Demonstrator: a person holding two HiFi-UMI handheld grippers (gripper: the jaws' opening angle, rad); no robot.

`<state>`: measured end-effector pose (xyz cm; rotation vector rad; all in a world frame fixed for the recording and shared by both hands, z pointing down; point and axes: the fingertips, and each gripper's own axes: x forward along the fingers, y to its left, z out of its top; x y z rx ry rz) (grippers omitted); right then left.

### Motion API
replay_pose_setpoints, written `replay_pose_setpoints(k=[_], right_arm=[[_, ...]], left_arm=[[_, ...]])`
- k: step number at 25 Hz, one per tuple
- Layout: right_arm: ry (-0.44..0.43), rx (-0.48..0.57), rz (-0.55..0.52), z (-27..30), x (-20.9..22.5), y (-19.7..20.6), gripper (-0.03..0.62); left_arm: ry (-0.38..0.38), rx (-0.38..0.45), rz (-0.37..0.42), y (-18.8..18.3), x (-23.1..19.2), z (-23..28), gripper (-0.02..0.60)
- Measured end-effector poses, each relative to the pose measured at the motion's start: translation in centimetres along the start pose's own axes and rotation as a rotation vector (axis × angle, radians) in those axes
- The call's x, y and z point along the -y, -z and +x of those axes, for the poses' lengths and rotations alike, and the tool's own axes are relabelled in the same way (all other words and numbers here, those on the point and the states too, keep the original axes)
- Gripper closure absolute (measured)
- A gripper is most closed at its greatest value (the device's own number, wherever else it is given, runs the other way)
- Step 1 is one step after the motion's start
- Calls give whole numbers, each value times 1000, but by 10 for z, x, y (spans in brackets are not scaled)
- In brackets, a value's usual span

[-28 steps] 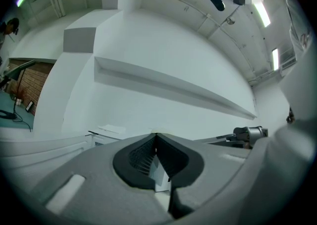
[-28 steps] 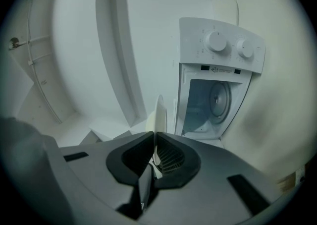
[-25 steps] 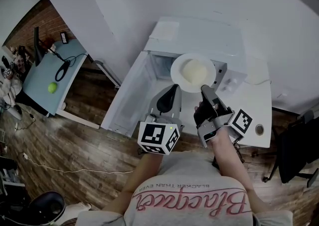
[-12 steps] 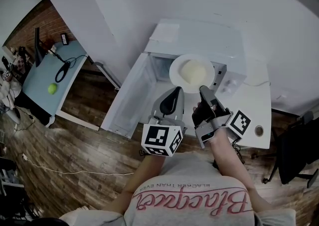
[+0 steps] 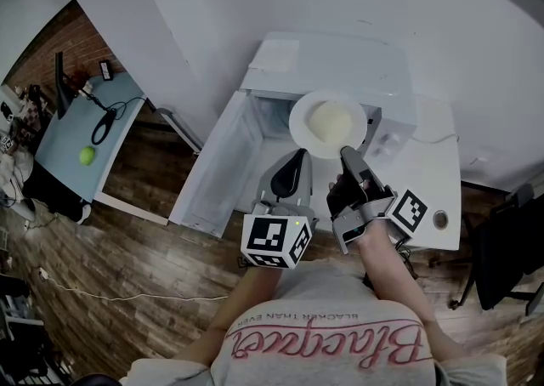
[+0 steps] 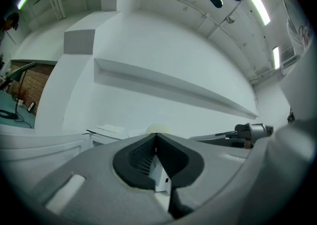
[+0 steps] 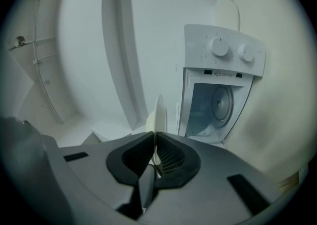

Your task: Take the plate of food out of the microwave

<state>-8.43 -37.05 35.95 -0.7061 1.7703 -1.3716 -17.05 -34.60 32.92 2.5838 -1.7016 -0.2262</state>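
A white plate (image 5: 327,123) with a pale mound of food hangs in front of the open white microwave (image 5: 340,57), level and just outside its cavity. My right gripper (image 5: 347,153) is shut on the plate's near rim. In the right gripper view the plate (image 7: 159,112) shows edge-on, rising out of the shut right gripper (image 7: 155,134), with the lit cavity (image 7: 218,105) and two knobs (image 7: 219,47) behind it. My left gripper (image 5: 297,156) is shut with nothing in it, just left of and below the plate. The left gripper (image 6: 156,136) faces a bare white wall.
The microwave door (image 5: 217,167) stands swung open to the left. The microwave sits on a white counter (image 5: 429,172) with a small round fitting (image 5: 439,219). A blue table (image 5: 59,142) with a green ball (image 5: 87,155) stands far left. A dark chair (image 5: 501,257) is at the right.
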Motion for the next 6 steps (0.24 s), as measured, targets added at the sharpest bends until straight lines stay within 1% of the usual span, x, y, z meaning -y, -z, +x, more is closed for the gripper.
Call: replay_pose_setpoints(k=[6], right_arm=[[1,14,9,-3,1,-6,568]], left_arm=[[12,0,0,2,6,1,575]])
